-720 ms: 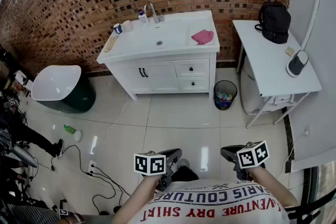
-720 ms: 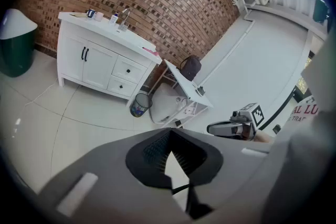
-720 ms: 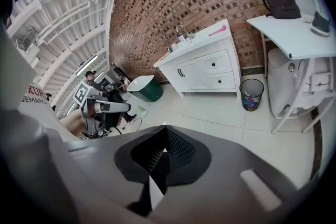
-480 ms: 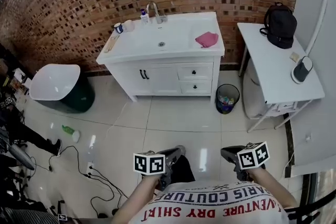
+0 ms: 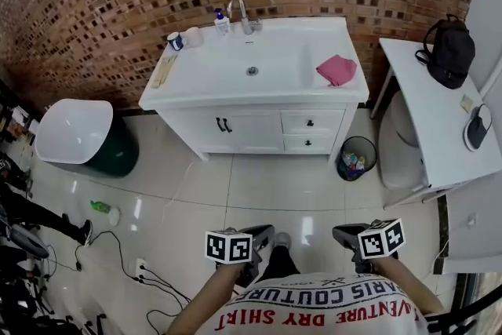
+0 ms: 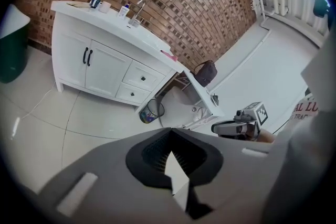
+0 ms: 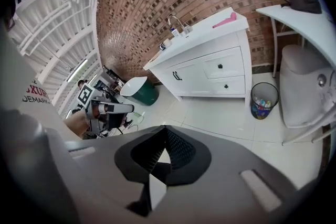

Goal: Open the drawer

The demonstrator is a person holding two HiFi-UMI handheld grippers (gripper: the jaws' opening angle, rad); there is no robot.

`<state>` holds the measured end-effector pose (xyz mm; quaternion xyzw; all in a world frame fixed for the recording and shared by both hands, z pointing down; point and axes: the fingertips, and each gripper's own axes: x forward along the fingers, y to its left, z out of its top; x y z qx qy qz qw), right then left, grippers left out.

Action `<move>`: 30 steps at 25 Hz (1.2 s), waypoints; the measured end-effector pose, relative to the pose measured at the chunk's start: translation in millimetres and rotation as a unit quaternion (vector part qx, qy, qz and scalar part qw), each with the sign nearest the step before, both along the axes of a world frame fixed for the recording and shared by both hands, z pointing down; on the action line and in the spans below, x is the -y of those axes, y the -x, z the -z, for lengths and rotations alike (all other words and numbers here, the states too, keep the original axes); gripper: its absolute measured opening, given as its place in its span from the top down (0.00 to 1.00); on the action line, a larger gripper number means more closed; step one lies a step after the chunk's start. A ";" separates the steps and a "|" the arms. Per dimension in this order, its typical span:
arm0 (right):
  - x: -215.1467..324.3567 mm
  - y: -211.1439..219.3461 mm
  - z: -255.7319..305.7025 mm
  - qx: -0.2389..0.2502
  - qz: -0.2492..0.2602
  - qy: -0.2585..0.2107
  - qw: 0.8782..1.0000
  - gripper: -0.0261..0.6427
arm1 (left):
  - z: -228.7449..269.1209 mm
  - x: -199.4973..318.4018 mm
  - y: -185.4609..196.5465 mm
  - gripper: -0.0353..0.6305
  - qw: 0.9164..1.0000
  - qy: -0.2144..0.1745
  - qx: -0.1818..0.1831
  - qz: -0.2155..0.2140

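Two drawers (image 5: 311,122) at the right of the white vanity (image 5: 196,121) are both shut, so nothing is done. Across the tiled floor (image 5: 259,184), well apart from them, the left gripper (image 5: 252,243) and right gripper (image 5: 351,241) have their jaws closed on nothing. I'd say the whole approach and pull remain.

Two drawers (image 5: 311,122), two cabinet doors (image 5: 252,131), one sink (image 5: 276,55), one faucet (image 5: 243,14), one pink cloth (image 5: 336,69), one soap bottle (image 5: 221,21), one waste bin (image 5: 357,158), one backpack (image 5: 452,52).
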<state>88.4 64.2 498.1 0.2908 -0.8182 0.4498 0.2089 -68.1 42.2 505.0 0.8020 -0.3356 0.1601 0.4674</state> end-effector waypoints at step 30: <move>281.8 49.9 -50.3 -0.060 -0.046 -0.003 0.997 0.95 | -30.8 201.4 83.7 0.96 0.999 0.042 -0.013 0.012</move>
